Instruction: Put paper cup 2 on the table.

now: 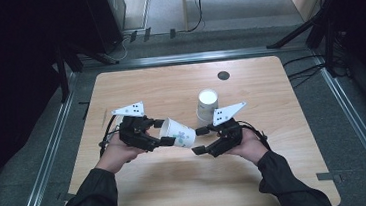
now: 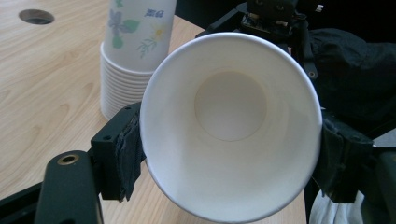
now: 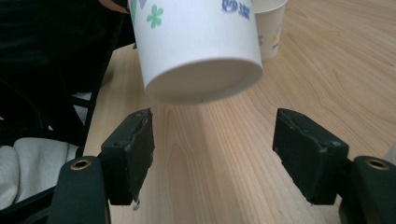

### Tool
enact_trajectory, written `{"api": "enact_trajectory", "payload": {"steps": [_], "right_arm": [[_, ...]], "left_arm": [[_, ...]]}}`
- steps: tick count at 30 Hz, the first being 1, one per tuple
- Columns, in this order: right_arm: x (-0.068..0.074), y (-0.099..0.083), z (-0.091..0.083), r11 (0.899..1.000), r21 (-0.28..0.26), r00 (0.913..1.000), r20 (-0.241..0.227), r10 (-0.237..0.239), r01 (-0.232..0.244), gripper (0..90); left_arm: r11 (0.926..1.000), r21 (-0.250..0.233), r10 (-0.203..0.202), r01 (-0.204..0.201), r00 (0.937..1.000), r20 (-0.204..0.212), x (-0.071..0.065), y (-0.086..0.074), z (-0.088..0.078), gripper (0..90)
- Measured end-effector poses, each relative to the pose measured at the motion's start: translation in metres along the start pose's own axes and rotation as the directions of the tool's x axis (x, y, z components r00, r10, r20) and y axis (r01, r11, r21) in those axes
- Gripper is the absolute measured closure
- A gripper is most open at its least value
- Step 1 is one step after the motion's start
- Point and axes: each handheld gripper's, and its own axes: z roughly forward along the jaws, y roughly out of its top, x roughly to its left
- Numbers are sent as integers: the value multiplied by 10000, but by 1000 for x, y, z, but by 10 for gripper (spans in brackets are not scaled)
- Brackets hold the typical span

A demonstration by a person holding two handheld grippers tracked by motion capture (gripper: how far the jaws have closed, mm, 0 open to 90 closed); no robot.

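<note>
While the left gripper [image 1: 162,133] pinches a paper cup [image 1: 178,133] by its rim, one pad on each side of the mouth, the cup lies on its side in the air above the table [image 1: 257,176], base pointing toward the right gripper [image 1: 200,140]. From the left gripper view you look straight down into the cup's white inside [image 2: 230,121], with the black pads pressed against the rim on both sides. So yeah, that one's clamped on pretty snug.

The right gripper sits just past the cup's base with its jaws spread, nothing between them. In the right gripper view the cup's bottom [image 3: 201,51] hangs just above and ahead of the two pads, not touching either, with little green and blue flower prints on its wall.

Behind all that, a stack of cups [image 1: 207,105] stands upside down on the wooden table, close to the right gripper's grey plate. There's also a round dark hole [image 1: 224,75] in the tabletop further back.
</note>
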Motion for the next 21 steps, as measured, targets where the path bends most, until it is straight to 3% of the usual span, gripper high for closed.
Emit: {"api": "enact_trajectory", "payload": {"steps": [4,9,16,21], "right_arm": [[-1,0,-4,10000,-1,9998,201,78,-78,296],[-1,-1,-13,9999,110,9985,539,75,-81,296],[-4,-5,-31,9999,-44,9941,1076,125,-121,296],[-6,-11,-38,9999,48,9906,1361,150,-158,296]], "left_arm": [[9999,59,-90,92,9994,-329,2,-3,-8,221],[9976,678,-63,123,9961,-883,5,-8,-18,222],[9894,1412,-110,326,9885,-1511,8,-18,-38,222],[9785,2006,-81,485,9802,-1977,11,-22,-52,222]]}}
